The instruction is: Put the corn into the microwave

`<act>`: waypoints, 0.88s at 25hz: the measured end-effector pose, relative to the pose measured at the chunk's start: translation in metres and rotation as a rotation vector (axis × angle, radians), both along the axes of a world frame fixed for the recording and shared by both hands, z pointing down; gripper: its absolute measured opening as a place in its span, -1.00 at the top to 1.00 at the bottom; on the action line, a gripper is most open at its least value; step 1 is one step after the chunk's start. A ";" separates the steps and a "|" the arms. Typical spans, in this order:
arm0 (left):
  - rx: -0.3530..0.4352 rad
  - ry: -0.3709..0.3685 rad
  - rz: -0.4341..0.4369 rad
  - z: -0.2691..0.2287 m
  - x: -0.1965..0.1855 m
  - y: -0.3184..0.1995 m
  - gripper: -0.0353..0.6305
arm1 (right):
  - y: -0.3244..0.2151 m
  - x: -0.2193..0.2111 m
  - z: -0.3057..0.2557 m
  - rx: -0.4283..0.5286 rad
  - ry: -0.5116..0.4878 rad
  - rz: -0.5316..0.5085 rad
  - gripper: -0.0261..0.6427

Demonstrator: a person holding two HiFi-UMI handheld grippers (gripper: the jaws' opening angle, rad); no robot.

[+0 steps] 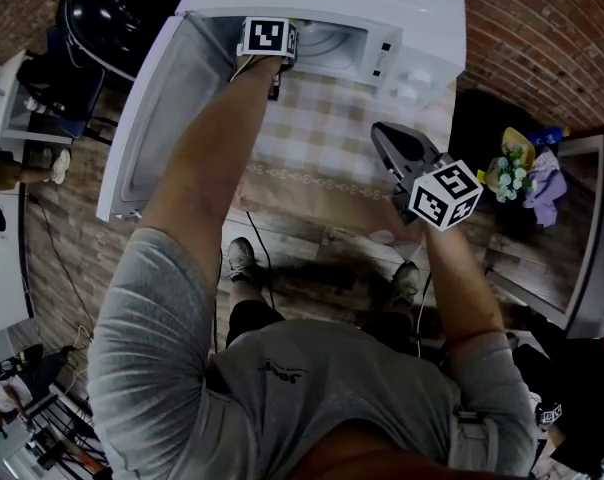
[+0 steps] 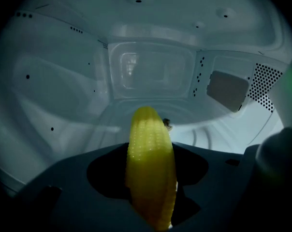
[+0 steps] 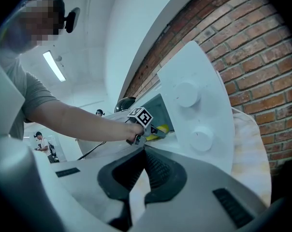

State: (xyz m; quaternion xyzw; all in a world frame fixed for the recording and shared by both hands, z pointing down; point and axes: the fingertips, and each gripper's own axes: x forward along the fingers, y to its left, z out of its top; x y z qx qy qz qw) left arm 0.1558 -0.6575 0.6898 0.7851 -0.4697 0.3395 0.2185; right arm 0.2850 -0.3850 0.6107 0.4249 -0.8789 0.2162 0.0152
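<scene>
A yellow corn cob (image 2: 151, 168) is clamped between the dark jaws of my left gripper (image 2: 151, 187), its tip pointing into the white microwave cavity (image 2: 151, 76) above the glass turntable (image 2: 209, 134). In the head view that gripper's marker cube (image 1: 265, 38) sits at the mouth of the microwave (image 1: 382, 8), fingertips hidden inside. From the right gripper view a bit of the corn (image 3: 159, 128) shows at the opening. My right gripper (image 1: 380, 133) hovers over the checked cloth, jaws shut on nothing.
The microwave door (image 1: 147, 118) hangs open to the left. Its panel with two knobs (image 3: 194, 115) faces the right gripper. A checked cloth (image 1: 322, 138) covers the table; a brick wall (image 1: 542, 38) stands behind. Flowers (image 1: 512, 173) lie at the right.
</scene>
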 end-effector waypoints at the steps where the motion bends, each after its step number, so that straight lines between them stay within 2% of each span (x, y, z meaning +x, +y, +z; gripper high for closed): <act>1: -0.005 -0.004 -0.003 0.001 0.000 0.000 0.17 | 0.001 0.000 0.000 0.000 -0.002 0.000 0.87; 12: 0.002 -0.052 -0.011 0.003 -0.001 0.001 0.16 | 0.012 0.006 0.002 -0.011 -0.018 0.017 0.87; 22: 0.027 -0.003 0.013 -0.002 0.003 0.003 0.13 | 0.017 0.009 0.005 -0.024 -0.015 0.019 0.87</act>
